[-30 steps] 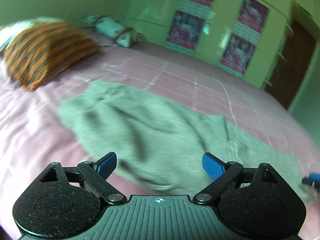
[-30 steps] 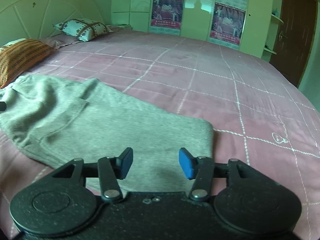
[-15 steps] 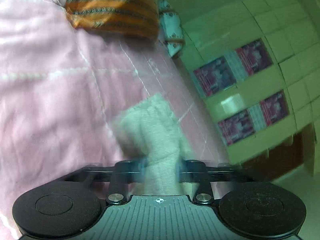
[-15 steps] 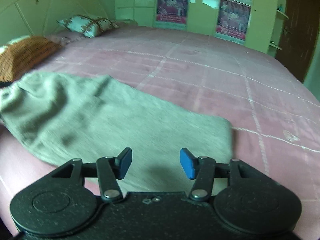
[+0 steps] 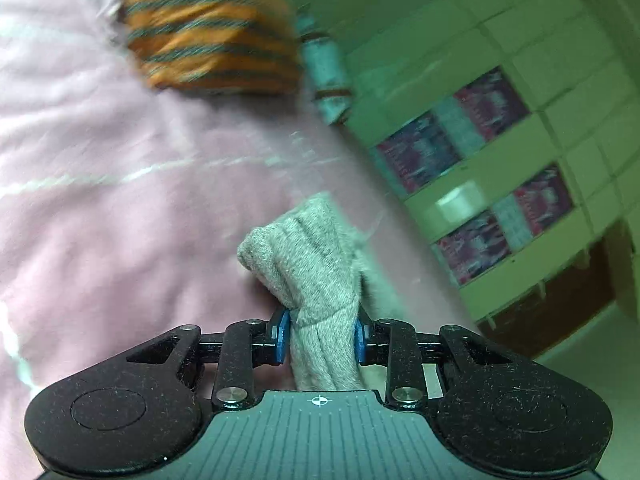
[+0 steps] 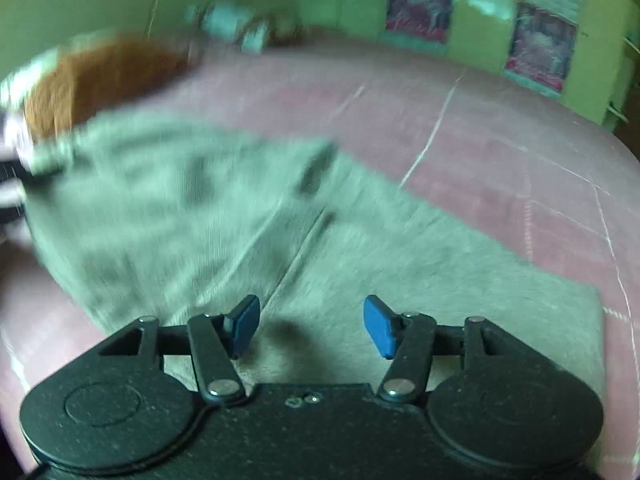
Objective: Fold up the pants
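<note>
Gripping: left gripper (image 5: 320, 338), rolled sideways, clamps a bunched end of the grey pants (image 5: 312, 272)
Right gripper (image 6: 311, 328): tilted down over the pants (image 6: 360, 264); jaws opening, pads clear of the cloth
Pants: spread on the pink bed (image 6: 500, 128)
Left view only: the clamped bunch; striped orange pillow (image 5: 212, 28)
Right view only: the whole garment, blurred

Motion-blurred striped pillow (image 5: 208, 36) and posters (image 6: 420, 4); pants (image 6: 240, 216) smeared leftward.
</note>
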